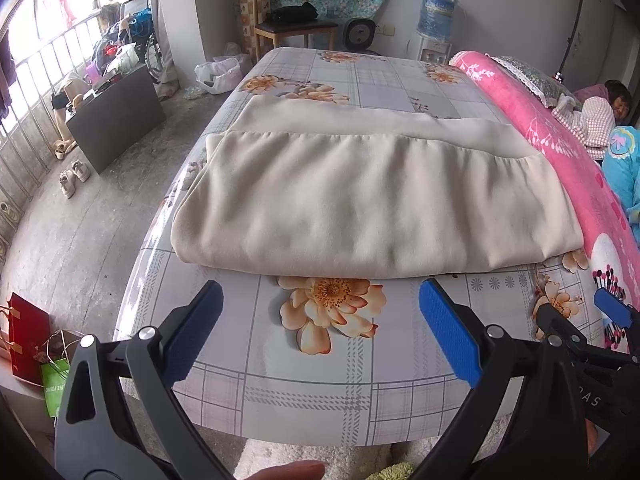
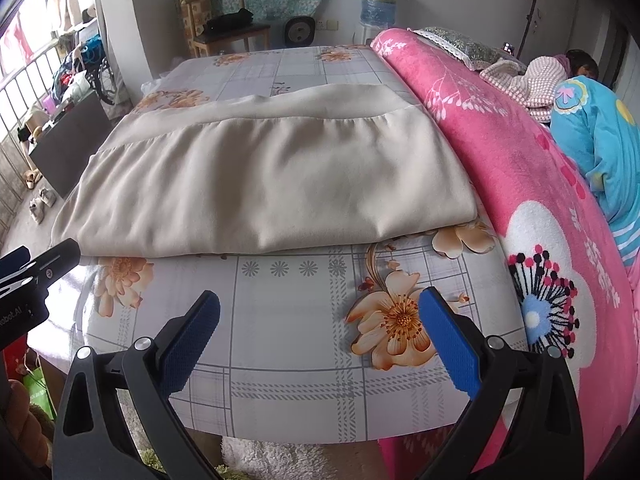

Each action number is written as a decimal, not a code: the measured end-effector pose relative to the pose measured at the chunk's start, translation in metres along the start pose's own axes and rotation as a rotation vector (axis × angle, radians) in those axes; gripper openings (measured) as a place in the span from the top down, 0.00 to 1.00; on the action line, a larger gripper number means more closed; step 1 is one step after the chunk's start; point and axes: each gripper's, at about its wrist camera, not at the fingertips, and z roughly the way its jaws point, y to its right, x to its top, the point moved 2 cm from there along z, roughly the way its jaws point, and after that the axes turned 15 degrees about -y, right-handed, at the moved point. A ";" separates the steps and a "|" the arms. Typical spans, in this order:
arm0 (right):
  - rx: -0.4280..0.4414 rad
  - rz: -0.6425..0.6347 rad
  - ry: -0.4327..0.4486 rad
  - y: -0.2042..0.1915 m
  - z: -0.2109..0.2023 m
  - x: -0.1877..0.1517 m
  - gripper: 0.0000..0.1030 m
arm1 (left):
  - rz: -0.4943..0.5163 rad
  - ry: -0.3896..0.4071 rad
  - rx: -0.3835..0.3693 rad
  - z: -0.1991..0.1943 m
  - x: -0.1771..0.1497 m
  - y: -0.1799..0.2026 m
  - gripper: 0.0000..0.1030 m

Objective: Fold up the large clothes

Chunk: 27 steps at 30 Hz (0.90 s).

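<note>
Only the left wrist view shows the red bag (image 1: 28,340) and green bag (image 1: 56,384) on the floor at far left, contents not visible, and a white bag (image 1: 220,74) by the bed's far corner. The beige cloth (image 1: 360,200) lies folded flat on the floral sheet (image 1: 304,392), beside the pink blanket (image 2: 540,208). The left gripper (image 1: 320,332) and right gripper (image 2: 320,336) are both spread, empty, just short of the cloth's near fold. The right view alone shows a person in blue (image 2: 600,136) behind the blanket.
</note>
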 end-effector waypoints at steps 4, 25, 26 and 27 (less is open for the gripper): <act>-0.001 -0.010 -0.010 -0.002 0.002 0.001 0.06 | 0.005 -0.008 -0.001 0.003 0.002 0.000 0.08; -0.017 0.002 -0.011 0.000 0.002 0.001 0.06 | 0.015 -0.026 -0.016 0.005 0.000 0.003 0.08; -0.017 0.002 -0.011 0.000 0.002 0.001 0.06 | 0.015 -0.027 -0.016 0.005 0.000 0.003 0.08; -0.016 0.003 -0.012 0.001 0.002 0.001 0.06 | 0.016 -0.028 -0.016 0.006 0.000 0.003 0.08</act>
